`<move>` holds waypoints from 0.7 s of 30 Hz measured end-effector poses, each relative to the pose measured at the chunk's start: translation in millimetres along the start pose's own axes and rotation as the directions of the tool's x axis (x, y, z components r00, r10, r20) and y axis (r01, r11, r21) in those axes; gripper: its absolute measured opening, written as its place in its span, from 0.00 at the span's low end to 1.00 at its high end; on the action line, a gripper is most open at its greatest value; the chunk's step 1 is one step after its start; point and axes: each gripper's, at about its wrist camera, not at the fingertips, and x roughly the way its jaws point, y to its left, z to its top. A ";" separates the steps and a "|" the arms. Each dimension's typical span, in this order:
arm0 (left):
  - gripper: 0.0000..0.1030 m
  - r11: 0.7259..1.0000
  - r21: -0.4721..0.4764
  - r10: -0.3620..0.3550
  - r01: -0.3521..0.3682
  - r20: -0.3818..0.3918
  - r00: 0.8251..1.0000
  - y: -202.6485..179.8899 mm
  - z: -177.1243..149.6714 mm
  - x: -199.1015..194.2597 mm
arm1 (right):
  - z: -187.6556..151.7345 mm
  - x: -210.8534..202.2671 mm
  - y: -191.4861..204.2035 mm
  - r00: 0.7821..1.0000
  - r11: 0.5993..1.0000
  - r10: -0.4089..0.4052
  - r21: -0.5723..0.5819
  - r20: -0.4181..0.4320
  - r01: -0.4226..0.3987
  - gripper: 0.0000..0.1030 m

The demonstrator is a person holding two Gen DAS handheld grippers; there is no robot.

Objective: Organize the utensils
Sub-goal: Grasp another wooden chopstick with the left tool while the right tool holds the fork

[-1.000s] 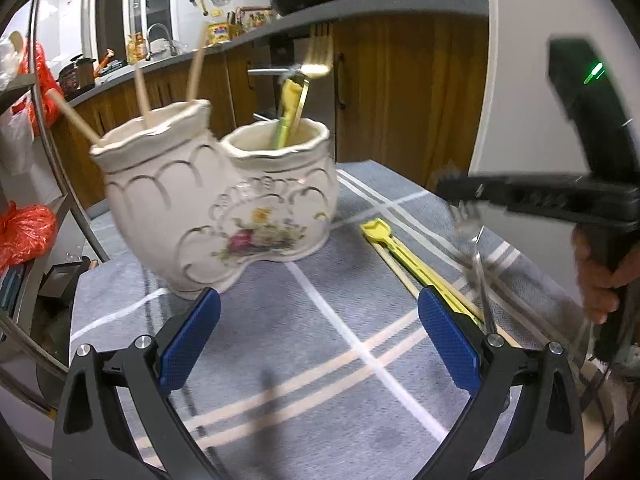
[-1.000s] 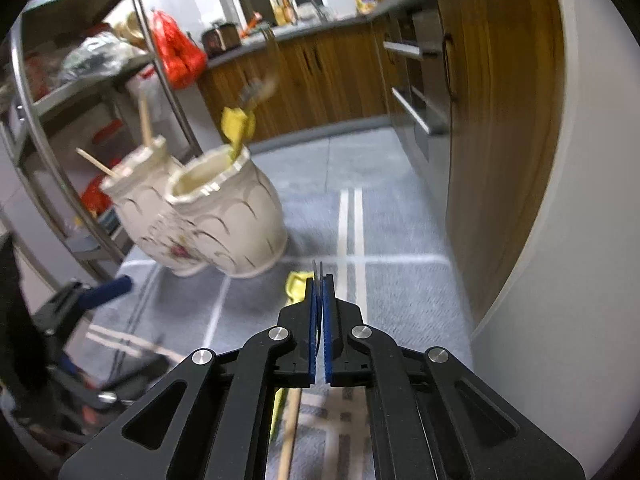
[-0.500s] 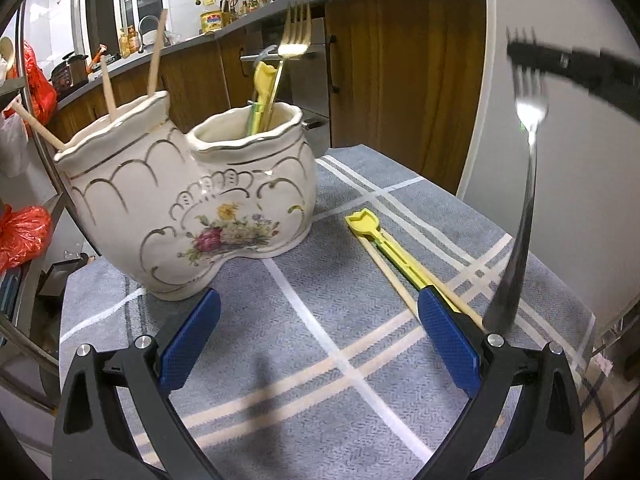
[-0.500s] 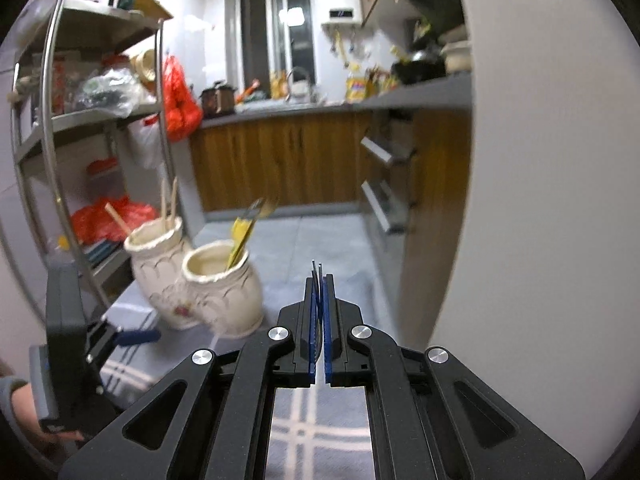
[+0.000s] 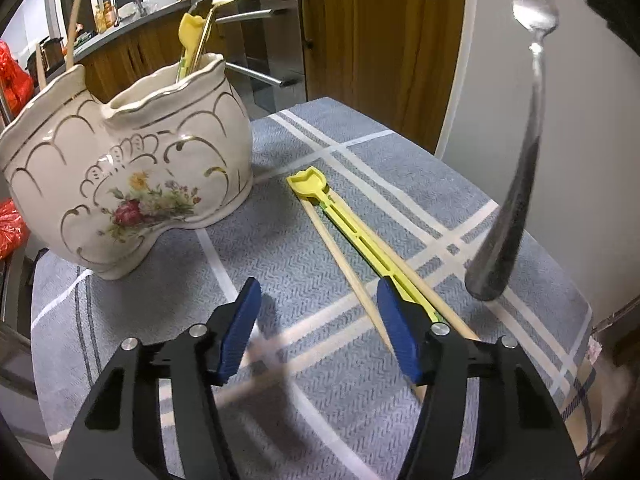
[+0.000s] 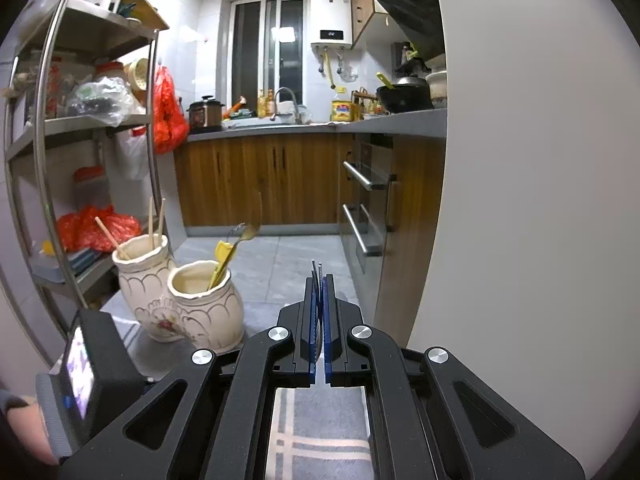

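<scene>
The right gripper (image 6: 319,280) clamps a silver fork (image 5: 516,184) by its tines — handle hanging. The left gripper (image 5: 318,320) has just been narrowing with nothing between its jaws — a wooden chopstick (image 5: 340,260) lies just beside one pad.

A small table covered with a grey cloth (image 5: 280,248) crossed by pale stripes carried everything. On its far left stood a cream ceramic utensil holder (image 5: 128,184) with two joined pots, gold scrollwork and a painted flower spray, its base flat on the cloth. Just to its right, apart from it, lay a yellow plastic utensil (image 5: 340,220) pointing away, with a wooden chopstick (image 5: 344,268) close along each side, all running diagonally toward the near right edge.
</scene>
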 end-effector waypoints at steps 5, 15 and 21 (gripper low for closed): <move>0.27 1.000 0.021 0.018 -0.019 0.009 1.000 -3.5 9.7 7.8 | -4.0 -0.8 4.4 1.000 1.000 0.013 -0.002 -0.004 -0.013 0.03; 0.00 1.000 0.024 -0.020 0.020 0.016 1.000 27.9 2.2 -6.4 | -6.7 -1.4 15.3 1.000 1.000 0.028 -0.013 -0.005 -0.028 0.03; 0.00 0.998 0.056 -0.024 0.022 0.039 0.999 34.7 -9.4 -21.0 | -5.5 -1.1 22.8 1.000 0.999 0.028 -0.029 -0.005 -0.028 0.03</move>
